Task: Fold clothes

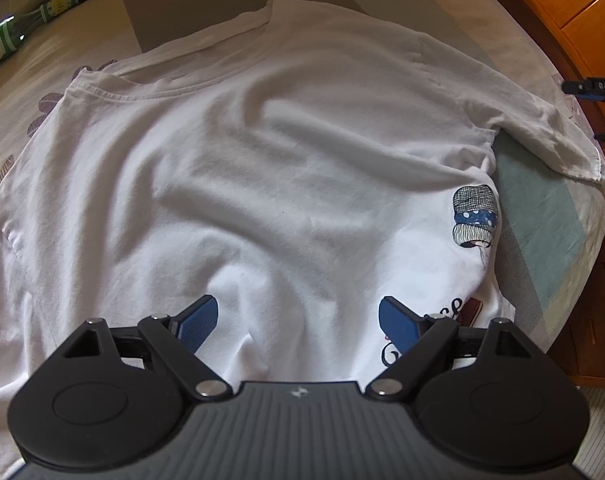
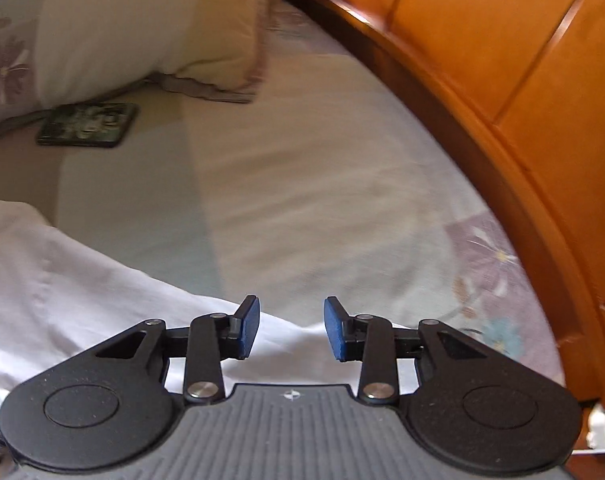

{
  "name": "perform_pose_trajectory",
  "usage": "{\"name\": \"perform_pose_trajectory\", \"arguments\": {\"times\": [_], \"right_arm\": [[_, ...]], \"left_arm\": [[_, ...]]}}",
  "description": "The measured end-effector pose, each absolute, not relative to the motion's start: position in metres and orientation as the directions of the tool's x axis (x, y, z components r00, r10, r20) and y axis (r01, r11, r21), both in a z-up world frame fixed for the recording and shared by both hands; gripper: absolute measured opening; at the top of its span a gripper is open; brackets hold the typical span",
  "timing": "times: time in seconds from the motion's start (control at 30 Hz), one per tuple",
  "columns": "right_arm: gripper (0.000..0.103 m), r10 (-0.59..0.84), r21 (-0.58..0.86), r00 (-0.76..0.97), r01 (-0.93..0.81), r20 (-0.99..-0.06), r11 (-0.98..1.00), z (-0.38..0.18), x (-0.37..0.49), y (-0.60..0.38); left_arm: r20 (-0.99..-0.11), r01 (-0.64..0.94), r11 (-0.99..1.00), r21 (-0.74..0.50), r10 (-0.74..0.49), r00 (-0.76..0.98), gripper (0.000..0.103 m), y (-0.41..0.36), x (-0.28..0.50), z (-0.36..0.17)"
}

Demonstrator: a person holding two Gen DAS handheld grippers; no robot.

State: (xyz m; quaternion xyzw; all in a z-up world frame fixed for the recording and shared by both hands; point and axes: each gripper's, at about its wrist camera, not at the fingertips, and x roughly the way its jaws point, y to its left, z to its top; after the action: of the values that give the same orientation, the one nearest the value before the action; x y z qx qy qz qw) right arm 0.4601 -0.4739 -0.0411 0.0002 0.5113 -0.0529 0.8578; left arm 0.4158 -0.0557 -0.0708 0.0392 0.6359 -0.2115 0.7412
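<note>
The shirt [image 1: 262, 168] lies spread, wrinkled, on the bed [image 2: 302, 200]. Both the left gripper [image 1: 298, 320] and right gripper [image 2: 291, 328] are held apart, empty; sheet could be pinched along with cloth.

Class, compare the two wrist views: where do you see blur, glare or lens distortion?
Left wrist view: white T-shirt mostly sharp with soft fold shadows; fisheye curves the wooden bed frame. Right wrist view: motion blur smears the pillow and the dark flat object; bright glare on the wooden headboard.
</note>
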Motion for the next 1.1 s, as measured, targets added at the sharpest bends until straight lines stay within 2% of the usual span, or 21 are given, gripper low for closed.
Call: {"name": "perform_pose_trajectory", "arguments": {"times": [0.13, 0.23, 0.5, 0.73, 1.1], "right_arm": [[0.041, 0.043, 0.023, 0.476, -0.048, -0.878, 0.999, -0.058, 0.5, -0.425], [0.041, 0.088, 0.051, 0.473, -0.09, -0.877, 0.995, -0.067, 0.524, -0.402], [0.041, 0.13, 0.029, 0.41, -0.243, -0.903, 0.97, -0.09, 0.564, -0.363], [0.041, 0.156, 0.007, 0.375, -0.368, -0.914, 0.93, -0.088, 0.551, -0.343], [0.041, 0.126, -0.09, 0.414, -0.464, -0.902, 0.881, -0.091, 0.52, -0.322]], "left_arm": [[-0.958, 0.358, 0.911, -0.207, -0.263, 0.114, 0.087, -0.055, 0.417, -0.072], [-0.955, 0.336, 0.92, -0.202, -0.262, 0.142, 0.087, -0.047, 0.417, -0.071], [-0.944, 0.268, 0.941, -0.205, -0.262, 0.2, 0.087, -0.027, 0.419, -0.07], [-0.933, 0.218, 0.949, -0.229, -0.278, 0.229, 0.087, -0.024, 0.432, -0.071], [-0.94, 0.25, 0.942, -0.223, -0.276, 0.2, 0.087, -0.033, 0.448, -0.084]]}}
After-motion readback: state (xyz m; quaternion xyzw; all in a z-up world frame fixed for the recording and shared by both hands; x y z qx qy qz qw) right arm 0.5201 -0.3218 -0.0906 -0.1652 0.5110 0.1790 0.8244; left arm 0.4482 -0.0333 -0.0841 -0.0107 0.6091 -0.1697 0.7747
